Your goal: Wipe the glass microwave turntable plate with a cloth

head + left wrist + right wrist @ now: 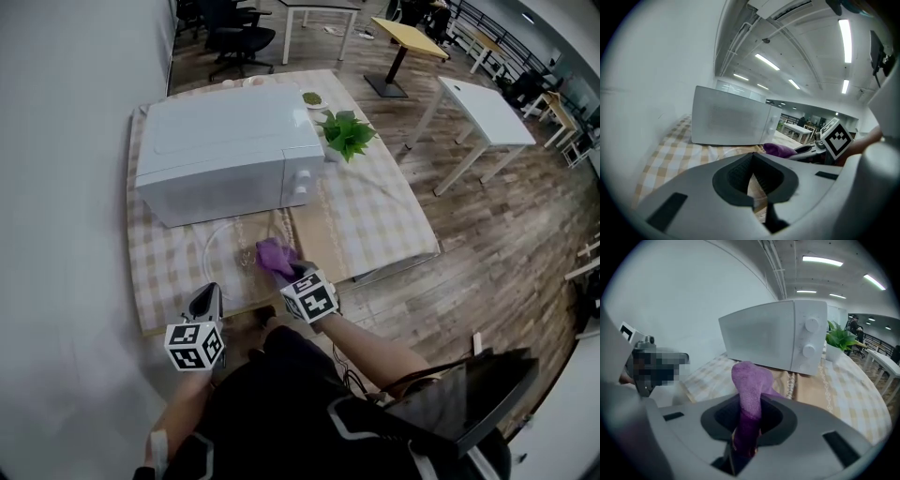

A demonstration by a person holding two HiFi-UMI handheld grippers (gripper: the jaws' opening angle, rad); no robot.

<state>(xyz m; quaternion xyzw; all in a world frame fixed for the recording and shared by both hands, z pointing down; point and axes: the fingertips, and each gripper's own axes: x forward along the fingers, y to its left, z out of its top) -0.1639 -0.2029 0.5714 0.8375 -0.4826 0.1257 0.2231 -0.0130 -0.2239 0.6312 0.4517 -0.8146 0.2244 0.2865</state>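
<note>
The right tool (749,425) is clamped on a purple cloth (750,385), held at the right side of the glass plate (223,246), which lies near the worktop's (375,225) front edge. The left tool (752,180) has its jaws together on nothing, at that edge.

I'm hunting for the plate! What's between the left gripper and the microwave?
The glass turntable plate lies there on the checked tablecloth, between the left gripper and the microwave. The head view shows it.

Table (394,268) w/ checked cloth (375,211), microwave (225,150), plant (347,133), glass plate (225,248)
</note>
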